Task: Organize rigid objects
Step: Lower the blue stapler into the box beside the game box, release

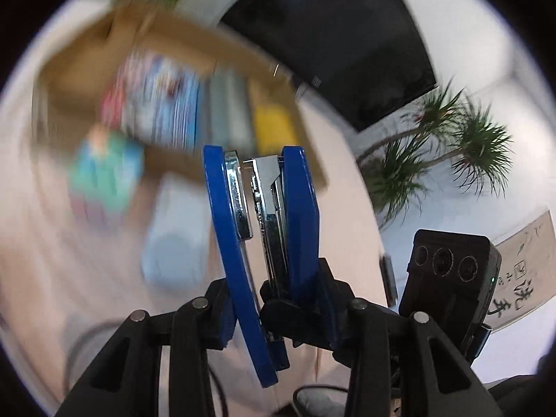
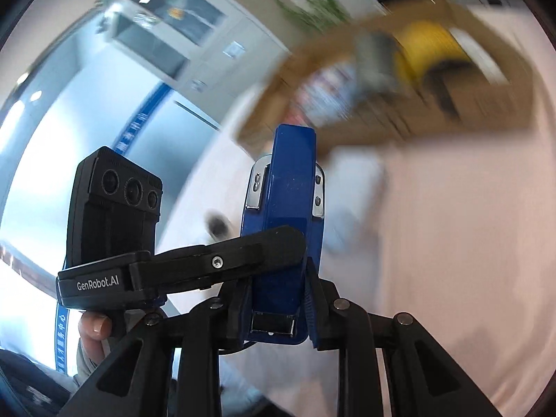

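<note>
Left wrist view shows us a blue stapler (image 1: pixel 264 229) standing nearly upright at the centre of the frame, its chrome magazine and anvil plate facing the lens, and our left gripper (image 1: pixel 274 309) is clamped on its lower end, one black finger against each blue flank. In the right wrist view the same stapler (image 2: pixel 283 229) appears from its back, filling the middle of the frame, and our right gripper (image 2: pixel 278 312) is closed on its base as well, so both tools seem to share the one object. Behind it, in the upper left of the left view and the upper right of the right view, a cardboard box (image 1: pixel 180 38) lies on the pale table (image 1: pixel 41 229), badly blurred; we make out a yellow item (image 1: pixel 274 125) and some coloured packages inside, no more. A black camera module (image 2: pixel 114 205) shows at centre left of the right view. We judge the stapler stiff, fairly heavy for its size and not fragile, though its painted shell and chrome are smooth and could slip. Its hinged arm may swing open, so we would hold it across both flanks near the hinge end, squeezing top and base together.
</note>
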`<state>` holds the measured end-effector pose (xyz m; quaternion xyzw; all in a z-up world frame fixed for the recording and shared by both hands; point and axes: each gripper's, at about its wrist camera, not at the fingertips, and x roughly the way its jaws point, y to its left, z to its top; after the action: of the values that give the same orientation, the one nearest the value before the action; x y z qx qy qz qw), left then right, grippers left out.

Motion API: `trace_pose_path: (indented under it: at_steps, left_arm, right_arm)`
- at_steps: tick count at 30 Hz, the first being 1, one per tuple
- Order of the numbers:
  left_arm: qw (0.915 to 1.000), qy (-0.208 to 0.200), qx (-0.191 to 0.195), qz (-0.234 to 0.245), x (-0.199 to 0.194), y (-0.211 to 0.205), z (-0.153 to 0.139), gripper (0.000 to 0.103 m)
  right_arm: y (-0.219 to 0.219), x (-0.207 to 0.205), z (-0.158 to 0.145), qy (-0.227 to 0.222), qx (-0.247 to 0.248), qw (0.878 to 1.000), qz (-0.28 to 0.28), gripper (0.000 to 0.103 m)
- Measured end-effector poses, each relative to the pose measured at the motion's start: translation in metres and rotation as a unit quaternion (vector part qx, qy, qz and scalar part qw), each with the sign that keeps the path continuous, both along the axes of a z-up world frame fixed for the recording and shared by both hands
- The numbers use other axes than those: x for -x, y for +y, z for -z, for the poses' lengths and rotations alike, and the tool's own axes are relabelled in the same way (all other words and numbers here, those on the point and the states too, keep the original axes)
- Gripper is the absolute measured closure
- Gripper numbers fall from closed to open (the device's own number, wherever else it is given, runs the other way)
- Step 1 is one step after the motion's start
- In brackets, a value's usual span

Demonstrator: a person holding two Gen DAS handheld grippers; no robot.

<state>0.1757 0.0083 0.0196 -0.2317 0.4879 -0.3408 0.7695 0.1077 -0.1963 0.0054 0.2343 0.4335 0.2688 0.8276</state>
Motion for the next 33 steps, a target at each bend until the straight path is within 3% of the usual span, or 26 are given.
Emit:
trace_pose_path:
  at_steps: [2,6,9,13,15,16,18,20,22,25,33]
  left_arm:
    - [0.9996,-0.026,0.0,-0.006,-0.032,0.012,-0.026,0.065]
    - [0.9997,-0.017,-0.009,-0.013,-0.095,0.027,-0.036,0.064]
    - [0.9996,0.025,-0.012,-0.01,-0.137,0.029,-0.017,0.064]
    - [0.9964,0.085,-0.006,-0.003,-0.179,0.029,0.028,0.064]
    - [0.9944,0.105,-0.012,-0.003,-0.188,0.026,0.044,0.064]
    - [0.9931,0.117,-0.013,-0.004,-0.191,0.026,0.05,0.058]
    - [0.9921,0.123,-0.018,-0.01,-0.192,0.027,0.054,0.053]
    - [0.9912,0.118,-0.051,-0.031,-0.191,0.036,0.047,0.043]
    - [0.993,0.108,-0.043,-0.024,-0.185,0.047,0.036,0.038]
    - [0.9954,0.073,-0.058,-0.024,-0.165,0.058,0.016,0.038]
    - [0.9954,-0.02,-0.064,-0.069,-0.093,0.091,-0.029,0.038]
  right_arm:
    - [0.014,-0.029,-0.027,-0.035,0.001,0.999,0.005,0.079]
    - [0.034,-0.089,-0.051,-0.06,0.01,0.998,0.023,0.08]
    - [0.04,-0.135,-0.04,-0.021,-0.002,0.999,0.04,0.08]
    - [0.052,-0.189,0.004,0.041,0.002,0.997,0.067,0.08]
    - [0.052,-0.197,0.022,0.067,0.011,0.994,0.083,0.079]
    - [0.052,-0.202,0.029,0.076,0.016,0.993,0.092,0.079]
    - [0.057,-0.209,0.035,0.081,0.029,0.991,0.104,0.079]
    - [0.065,-0.216,0.035,0.077,0.061,0.989,0.11,0.08]
    - [0.074,-0.222,0.04,0.082,0.087,0.986,0.116,0.08]
    - [0.082,-0.232,0.055,0.097,0.103,0.983,0.115,0.078]
    - [0.109,-0.233,0.057,0.079,0.128,0.984,0.098,0.075]
